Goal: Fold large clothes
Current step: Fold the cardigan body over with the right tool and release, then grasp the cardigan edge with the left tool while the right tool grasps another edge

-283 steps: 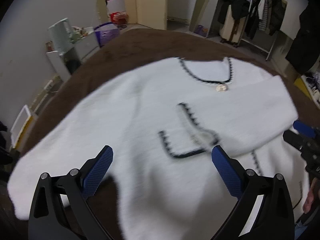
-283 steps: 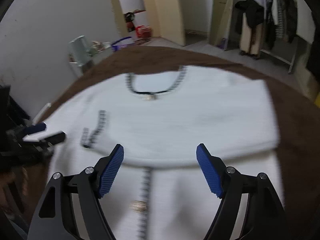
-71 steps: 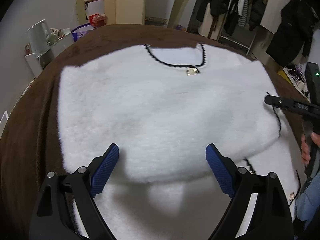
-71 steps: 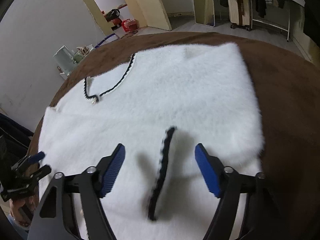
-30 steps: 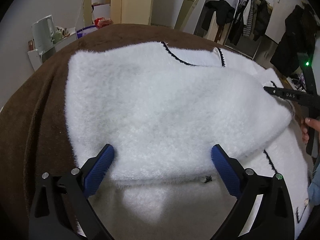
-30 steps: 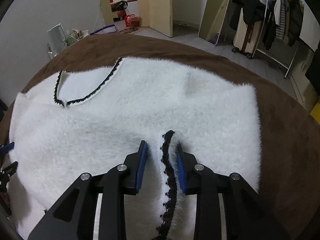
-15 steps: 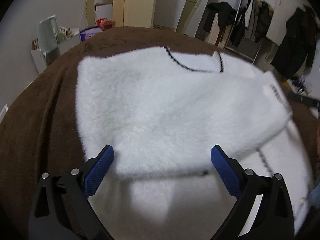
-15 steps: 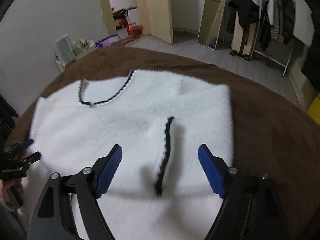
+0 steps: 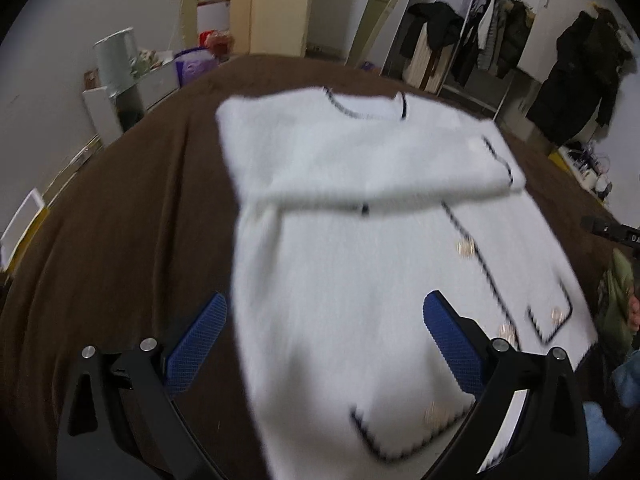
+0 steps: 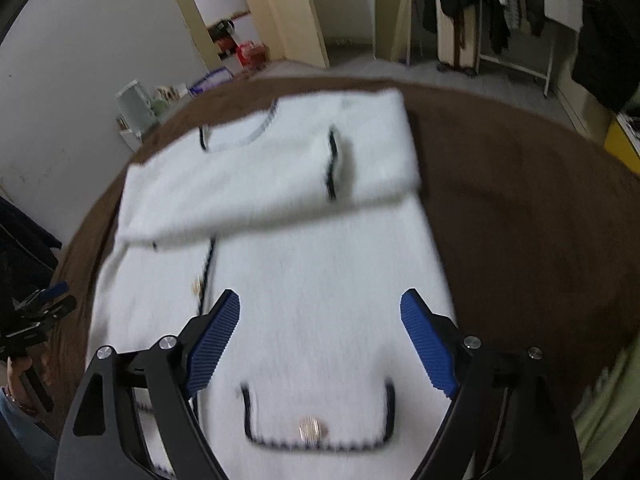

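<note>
We see the white cardigan (image 9: 360, 264) flat on the brown bed (image 9: 120, 240), both sleeves folded across its far part. Left gripper (image 9: 324, 340) jaws wide, empty; right gripper (image 10: 320, 344) jaws opening, empty. Risk: lifting the near hem (image 10: 316, 446) unevenly may drag the loose sleeves askew.

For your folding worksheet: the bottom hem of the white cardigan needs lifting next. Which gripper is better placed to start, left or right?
Probably the right gripper. Its jaws are opening, empty, squarely over the white cardigan, with the hem pocket just below them. The left gripper is also open and empty but straddles the cardigan's side edge, partly over the brown blanket.
</note>
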### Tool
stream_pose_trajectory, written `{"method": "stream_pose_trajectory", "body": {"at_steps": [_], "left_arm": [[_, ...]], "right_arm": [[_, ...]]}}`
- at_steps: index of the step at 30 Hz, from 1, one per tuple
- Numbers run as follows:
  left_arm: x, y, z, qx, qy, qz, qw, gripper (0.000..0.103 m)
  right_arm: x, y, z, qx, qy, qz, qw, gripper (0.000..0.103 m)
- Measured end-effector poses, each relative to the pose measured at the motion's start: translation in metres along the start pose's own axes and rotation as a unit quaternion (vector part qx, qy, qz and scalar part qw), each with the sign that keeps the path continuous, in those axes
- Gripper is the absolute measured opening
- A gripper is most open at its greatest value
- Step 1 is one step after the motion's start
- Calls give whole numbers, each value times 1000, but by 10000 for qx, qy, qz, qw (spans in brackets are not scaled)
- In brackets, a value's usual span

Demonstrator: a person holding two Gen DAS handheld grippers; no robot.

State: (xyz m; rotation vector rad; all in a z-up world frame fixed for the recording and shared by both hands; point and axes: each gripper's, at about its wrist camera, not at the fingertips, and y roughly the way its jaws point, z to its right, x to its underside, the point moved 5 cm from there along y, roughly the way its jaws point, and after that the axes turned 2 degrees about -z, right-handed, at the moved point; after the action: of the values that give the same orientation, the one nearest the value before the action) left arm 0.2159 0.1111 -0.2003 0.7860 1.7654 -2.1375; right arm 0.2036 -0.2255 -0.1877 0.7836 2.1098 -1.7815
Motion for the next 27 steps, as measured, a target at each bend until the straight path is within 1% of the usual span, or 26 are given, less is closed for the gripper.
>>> {"method": "stream_pose_trajectory", "body": {"at_steps": [2,4,6,7,9,11,12,15,17,18,19,23,27], "left_arm": [[18,-8,-2,36,-55,-110,9999,96],[37,-14,-4,203,-189,-236,9993,96],[53,-16,-2,282,-203,-371,9987,96],[64,-17,-1,317,-188,-452,9983,96],[80,-17,-1,411,-220,-566,9973,96],[97,-17,-2,522,-409,-650,9957,96],[103,-15,-4,532,-490,-687,9950,96],[119,-11,-6,475,-668,-765,9937,96],[130,-6,-7,509,-833,-816,9919,96],[135,-4,-8,503,-880,-849,9912,96],[138,-3,-8,505,-897,-870,9909,96],[146,1,-3,582,-895,-951,9897,95],[151,4,2,593,-814,-1009,9898,95]], "right_arm": [[20,-6,7,138,9,-160,9998,82],[39,-10,14,236,-6,-315,9992,82],[57,-13,23,325,14,-503,9982,82],[67,-13,30,331,45,-634,9974,82],[84,-14,43,394,100,-757,9963,82],[96,-13,51,318,159,-841,9958,82],[101,-13,52,266,110,-877,9957,82],[110,-5,51,433,-160,-1079,9931,82],[113,4,57,657,-235,-1266,9895,82],[115,9,62,837,-227,-1358,9869,82],[115,11,65,916,-222,-1375,9860,82],[120,17,75,1044,-230,-1500,9829,82],[133,25,83,1000,-214,-1706,9800,82]]}}
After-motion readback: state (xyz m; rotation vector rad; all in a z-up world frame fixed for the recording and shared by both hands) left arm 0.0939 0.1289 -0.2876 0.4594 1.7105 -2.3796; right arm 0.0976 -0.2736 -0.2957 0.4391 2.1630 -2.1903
